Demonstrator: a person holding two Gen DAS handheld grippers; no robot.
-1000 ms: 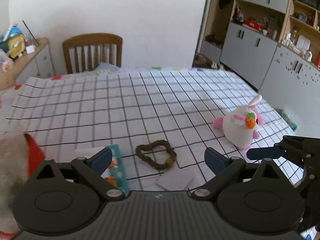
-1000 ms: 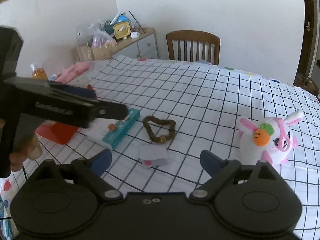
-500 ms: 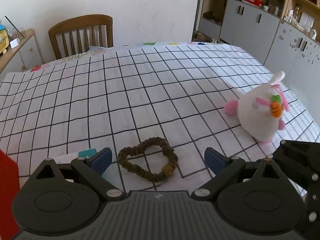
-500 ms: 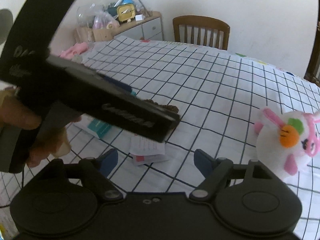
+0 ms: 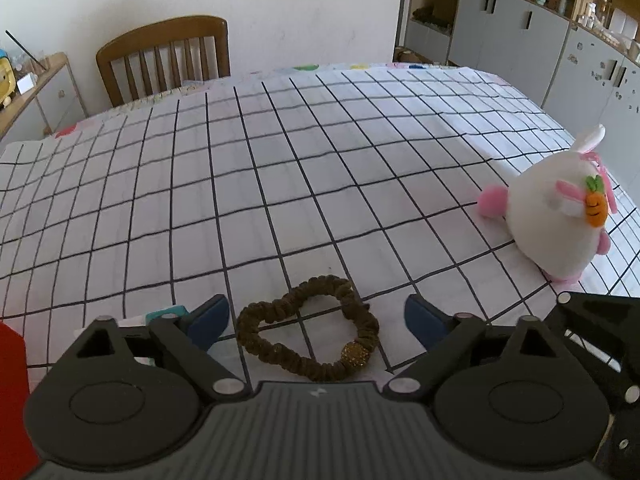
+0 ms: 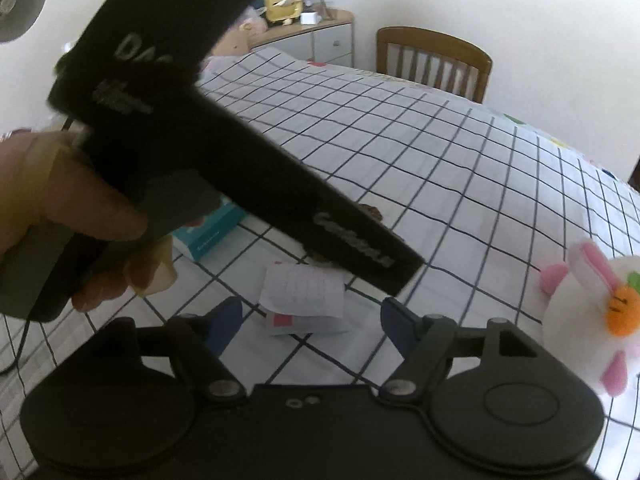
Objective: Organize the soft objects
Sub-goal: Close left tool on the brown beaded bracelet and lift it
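Observation:
A brown scrunchie (image 5: 308, 328) with a gold bead lies on the checked tablecloth (image 5: 320, 160). My left gripper (image 5: 316, 318) hangs low over it; its jaws are closing, with the scrunchie between them and the pads clear of it. A white bunny plush (image 5: 556, 216) with a carrot sits at the right. In the right wrist view my right gripper (image 6: 310, 322) is closing over a folded paper slip (image 6: 304, 300) without touching it. The bunny plush (image 6: 592, 320) sits to its right. The left gripper's black body (image 6: 260, 184), held by a hand (image 6: 60, 208), hides most of the scrunchie (image 6: 370, 212).
A teal box (image 6: 212, 228) lies left of the paper slip. A red object (image 5: 12, 380) stands at the lower left edge. A wooden chair (image 5: 164, 56) stands at the table's far side. Grey cabinets (image 5: 520, 28) line the right wall, and a cluttered sideboard (image 6: 304, 36) the left.
My left gripper has come down and forward, so the scrunchie now lies between its fingers. The right gripper's jaws have narrowed. The left gripper's body fills more of the right wrist view.

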